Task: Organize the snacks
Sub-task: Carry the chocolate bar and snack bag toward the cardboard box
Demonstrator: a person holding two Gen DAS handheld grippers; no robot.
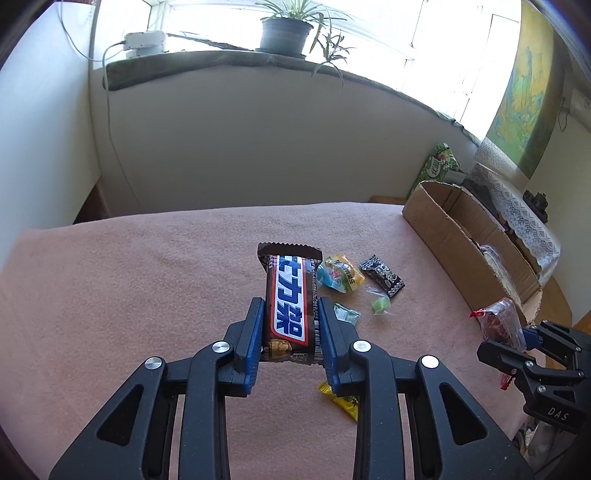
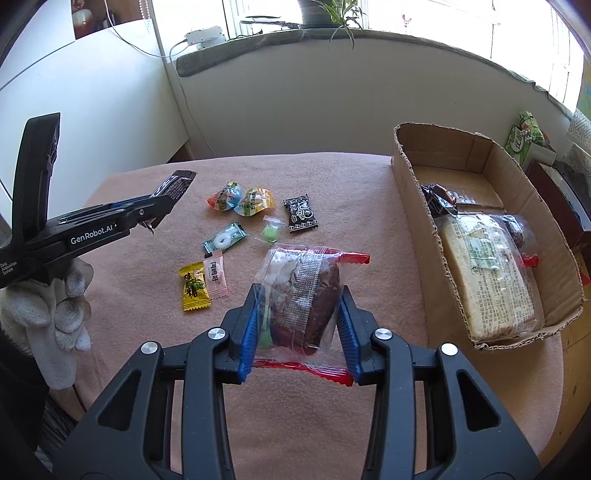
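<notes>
L hand-held gripper (image 1: 290, 325) clamps choc bar (image 1: 290, 295); R hand-held gripper (image 2: 299, 317) grips clear-wrapped cake (image 2: 303, 299) — box (image 2: 402, 177) contents, lower-left gloved hand (image 2: 55, 306) seen in R view only.

Setting was a lived-in room of a home. A potted spider plant (image 1: 286, 31) stood on the sill of a bright window (image 1: 443, 44) at the top of the frame. A white power strip (image 1: 144, 42) with trailing cable sat at upper left on the same sill. A landscape painting (image 1: 524, 96) hung at upper right above a lace-edged cloth (image 1: 517, 206). A pink blanket (image 1: 129, 295) covered the table. At right stood a torn cardboard box (image 2: 410, 177) holding wrapped food.
</notes>
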